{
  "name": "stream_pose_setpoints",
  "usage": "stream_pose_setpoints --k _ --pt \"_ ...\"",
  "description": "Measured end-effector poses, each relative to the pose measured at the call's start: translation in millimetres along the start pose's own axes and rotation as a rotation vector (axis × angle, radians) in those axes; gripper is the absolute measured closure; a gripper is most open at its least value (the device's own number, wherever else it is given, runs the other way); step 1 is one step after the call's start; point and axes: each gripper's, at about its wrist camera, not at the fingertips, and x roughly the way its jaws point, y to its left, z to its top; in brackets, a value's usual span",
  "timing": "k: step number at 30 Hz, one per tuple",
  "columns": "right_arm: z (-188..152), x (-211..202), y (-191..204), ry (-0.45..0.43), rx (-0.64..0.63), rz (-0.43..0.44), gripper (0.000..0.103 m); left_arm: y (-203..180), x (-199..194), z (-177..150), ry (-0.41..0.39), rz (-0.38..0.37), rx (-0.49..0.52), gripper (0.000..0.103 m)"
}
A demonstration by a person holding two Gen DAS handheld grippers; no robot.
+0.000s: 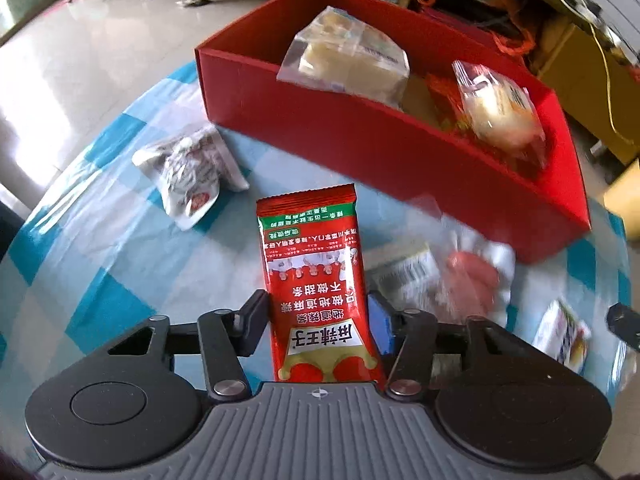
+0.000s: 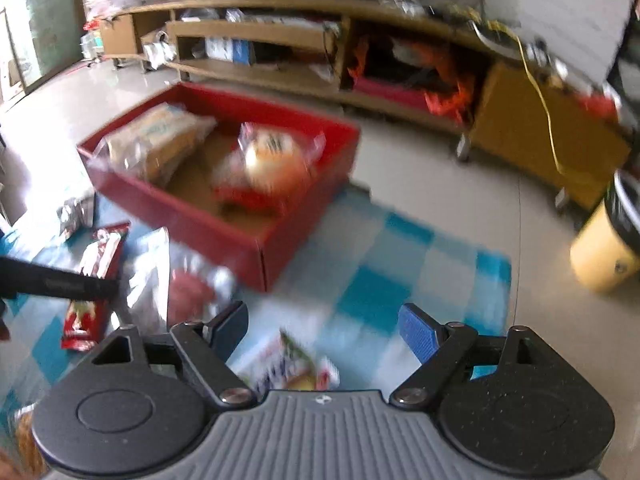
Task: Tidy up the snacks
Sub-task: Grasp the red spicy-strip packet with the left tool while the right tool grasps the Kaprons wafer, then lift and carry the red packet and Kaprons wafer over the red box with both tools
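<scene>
The left gripper (image 1: 318, 312) pinches the red snack packet (image 1: 316, 280) for the red box (image 1: 360, 132) (far table edge); the right gripper (image 2: 322, 324) is spread, empty.

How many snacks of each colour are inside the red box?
Clear: 2, the big clear bag and the bun bag
Red: 1, the red packet lying underneath
Total: 3 in the red box

Red box (image 1: 360, 128); red packet (image 1: 316, 280), blue-and-white checked cloth (image 1: 92, 264)
</scene>
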Motion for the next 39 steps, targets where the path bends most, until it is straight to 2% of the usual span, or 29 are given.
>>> stream_pose_setpoints --k 4,8,13,14,16,18,22,24,25,26,27,29,33,36,39 --pt "-16.1 11.5 -8.5 0.074 0.117 0.039 0.021 9.5 -12.3 -19.5 0.024 0.014 0.059 0.047" --pt "-15.5 23.3 0.4 0.095 0.22 0.049 0.021 18.3 -21.8 -38.2 0.018 0.028 0.089 0.047" --pt "-13.3 54.0 20.9 0.15 0.23 -0.025 0.021 22.5 -20.5 -45.6 0.004 0.058 0.105 0.045" --pt "-13.9 58.2 26.0 0.149 0.212 -0.059 0.014 21.4 -20.0 -46.2 -0.002 0.063 0.113 0.045" --pt "-16.4 62.5 29.4 0.159 0.228 -0.118 0.0 17.2 -18.6 -47.8 -0.012 0.076 0.138 0.039" --pt "-19.6 62.9 23.1 0.155 0.276 -0.107 0.0 16.6 -14.8 -48.6 -0.021 0.077 0.148 0.033" --pt "-22.1 60.6 24.0 0.154 0.228 -0.098 0.0 22.1 -8.9 -43.5 -0.035 0.104 0.127 0.015" --pt "-23.5 58.6 23.2 0.149 0.21 -0.082 0.0 27.3 -7.2 -42.4 -0.03 0.086 0.108 0.016" --pt "-24.7 55.8 22.9 0.144 0.197 -0.074 0.002 30.0 -8.0 -42.1 -0.028 0.069 0.1 0.023" --pt "-25.3 52.5 23.8 0.136 0.183 -0.07 0.011 31.4 -9.9 -42.3 -0.03 0.06 0.101 0.029" --pt "-26.3 46.9 25.2 0.125 0.165 -0.056 0.028 32.3 -12.5 -42.8 -0.03 0.055 0.108 0.039" --pt "-28.7 37.6 28.0 0.128 0.127 -0.02 0.042 33.7 -15.9 -44.7 -0.015 0.047 0.118 0.041" --pt "-43.4 27.2 33.7 0.155 0.083 -0.006 0.043 37.7 -21.6 -54.8 0.004 0.03 0.131 0.042" --pt "-53.8 14.7 41.1 0.166 0.059 0.028 0.043 37.8 -23.8 -64.0 0.016 0.025 0.146 0.034" --pt "-59.8 15.6 44.5 0.18 0.057 0.016 0.043 36.0 -20.7 -66.7 -0.015 0.084 0.169 0.017"
